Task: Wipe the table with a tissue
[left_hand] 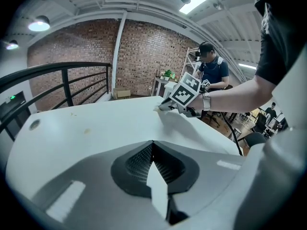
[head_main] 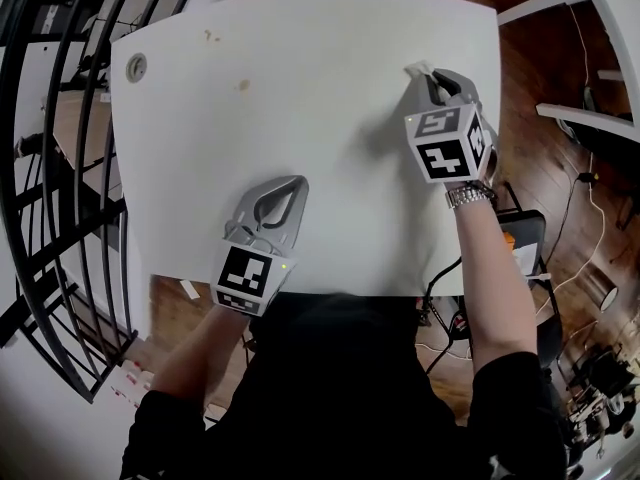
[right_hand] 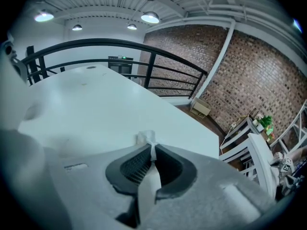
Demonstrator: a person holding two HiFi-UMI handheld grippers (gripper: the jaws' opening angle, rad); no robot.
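The white table (head_main: 300,118) fills the head view. At its far right edge my right gripper (head_main: 420,72) is shut on a small white tissue (head_main: 414,67), with the tip down near the tabletop. In the right gripper view the crumpled tissue (right_hand: 146,138) pokes out beyond the shut right gripper (right_hand: 152,148). My left gripper (head_main: 299,181) rests low over the near middle of the table, jaws closed with nothing between them. From the left gripper (left_hand: 153,143) view, the right gripper (left_hand: 165,107) and its tissue (left_hand: 158,108) show across the table. A brownish stain (head_main: 243,85) marks the far middle.
A round cable hole (head_main: 136,67) sits in the table's far left corner, with faint specks (head_main: 208,36) near the back edge. A black railing (head_main: 60,168) runs along the left. White furniture (head_main: 590,118) and cables stand on the wooden floor to the right.
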